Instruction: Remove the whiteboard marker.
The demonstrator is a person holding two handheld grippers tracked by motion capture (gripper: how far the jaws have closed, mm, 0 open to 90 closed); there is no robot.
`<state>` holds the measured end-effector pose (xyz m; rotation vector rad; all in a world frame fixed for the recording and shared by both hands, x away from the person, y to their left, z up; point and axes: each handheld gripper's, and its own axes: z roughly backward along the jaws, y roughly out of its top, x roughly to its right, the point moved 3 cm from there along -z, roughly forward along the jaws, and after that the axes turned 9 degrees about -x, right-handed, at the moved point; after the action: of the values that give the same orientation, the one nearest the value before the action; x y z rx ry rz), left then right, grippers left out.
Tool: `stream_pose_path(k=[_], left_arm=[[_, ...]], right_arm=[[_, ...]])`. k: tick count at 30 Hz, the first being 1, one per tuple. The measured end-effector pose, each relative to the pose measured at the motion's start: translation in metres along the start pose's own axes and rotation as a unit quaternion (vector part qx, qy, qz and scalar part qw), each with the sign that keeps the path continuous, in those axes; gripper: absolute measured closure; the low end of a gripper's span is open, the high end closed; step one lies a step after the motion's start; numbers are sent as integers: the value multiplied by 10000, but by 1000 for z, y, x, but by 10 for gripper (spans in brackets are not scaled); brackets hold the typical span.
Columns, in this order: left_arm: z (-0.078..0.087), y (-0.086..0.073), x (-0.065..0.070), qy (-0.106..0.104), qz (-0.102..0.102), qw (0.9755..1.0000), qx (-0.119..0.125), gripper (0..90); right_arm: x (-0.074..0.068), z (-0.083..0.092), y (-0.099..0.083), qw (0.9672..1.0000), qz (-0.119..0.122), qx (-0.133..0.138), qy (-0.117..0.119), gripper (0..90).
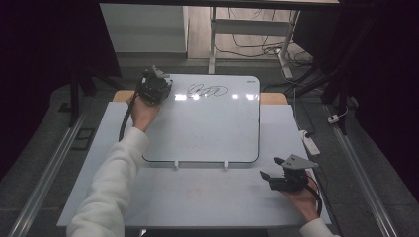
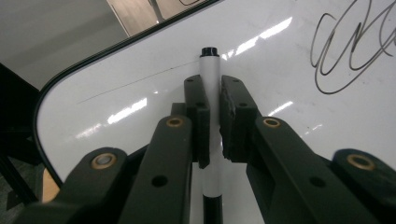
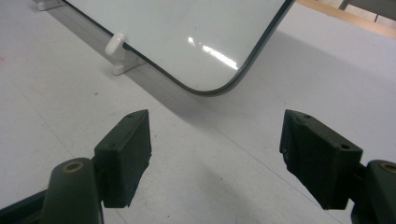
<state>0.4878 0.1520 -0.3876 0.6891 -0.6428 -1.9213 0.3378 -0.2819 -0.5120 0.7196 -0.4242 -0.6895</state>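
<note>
A whiteboard [image 1: 207, 128] lies on the pale table, with a black scribble [image 1: 207, 91] near its far edge. My left gripper [image 1: 154, 88] is at the board's far left corner. In the left gripper view its jaws are shut on a white marker [image 2: 209, 70] with a black cap, which lies along the board [image 2: 280, 116] beside the scribble [image 2: 355, 42]. My right gripper [image 1: 279, 173] rests near the table's front right, just off the board's near right corner [image 3: 210, 88]. Its jaws stand wide open above the bare tabletop, with nothing between them [image 3: 215, 158].
Two small white clips [image 1: 176, 165] hold the board's near edge; one clip [image 3: 116, 46] is in the right gripper view. A white power strip [image 1: 310, 142] lies off the table's right edge. Metal rails run along both sides of the table. Cables lie on the floor beyond.
</note>
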Motion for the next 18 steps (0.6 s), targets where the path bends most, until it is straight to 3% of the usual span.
stream_pose_path(k=[5,7,11,18], left_arm=[[19,-4,0,-131,-119,9997,138,818],[30,-8,1,-275,-103,9991,290,818],[48,-21,11,-568,-193,9966,573,818],[71,-56,38,-1074,-484,9894,850,817]], right_arm=[[1,1,0,10000,2,33,-21,248],[1,1,0,10000,-2,48,-27,248],[0,2,0,9998,-17,190,-110,239],[-5,2,3,9996,-64,273,66,253]])
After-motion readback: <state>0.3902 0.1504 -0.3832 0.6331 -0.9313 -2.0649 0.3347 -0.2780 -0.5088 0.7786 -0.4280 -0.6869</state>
